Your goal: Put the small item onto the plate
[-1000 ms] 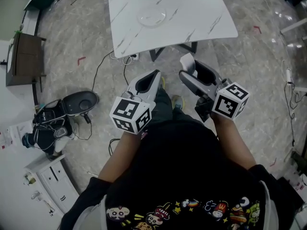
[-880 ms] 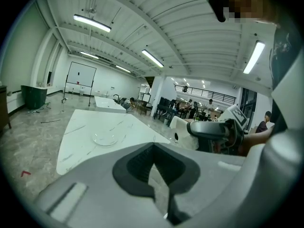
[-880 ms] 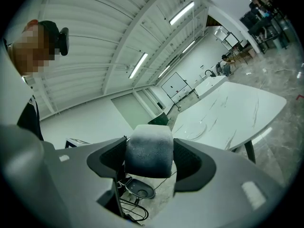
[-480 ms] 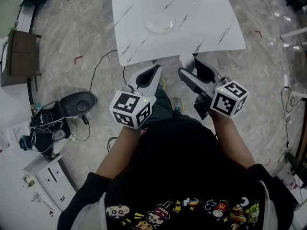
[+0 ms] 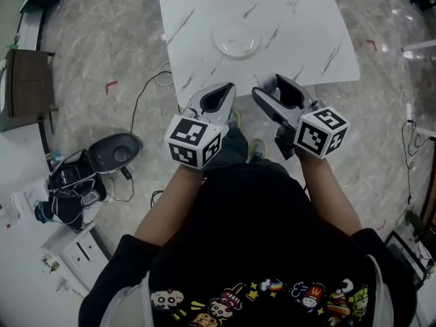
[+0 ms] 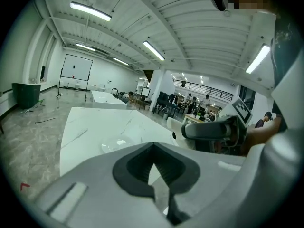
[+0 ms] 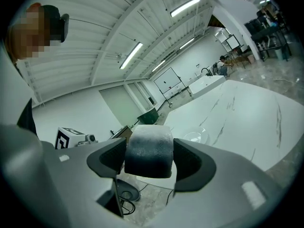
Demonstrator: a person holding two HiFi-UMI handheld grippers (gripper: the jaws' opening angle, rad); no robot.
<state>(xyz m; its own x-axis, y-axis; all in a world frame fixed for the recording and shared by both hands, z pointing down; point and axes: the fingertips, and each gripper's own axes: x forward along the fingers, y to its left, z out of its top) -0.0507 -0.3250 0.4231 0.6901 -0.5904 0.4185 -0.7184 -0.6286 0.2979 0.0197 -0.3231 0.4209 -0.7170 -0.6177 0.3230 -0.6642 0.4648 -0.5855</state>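
Your right gripper (image 5: 268,87) has its jaws closed on the small item (image 7: 148,151), a pale roll, and holds it in the air at the near edge of the table (image 5: 293,19). The plate (image 5: 236,41) lies farther out on the table, apart from both grippers. Your left gripper (image 5: 219,94), just left of the right, has its jaws pressed together on nothing.

Head view steeply down above table (image 5: 204,19) near edge, gripper views low, facing across it, all sharing the plate (image 5: 236,43)

Open tabletop (image 5: 300,19) lies on every side of the plate (image 5: 236,41).
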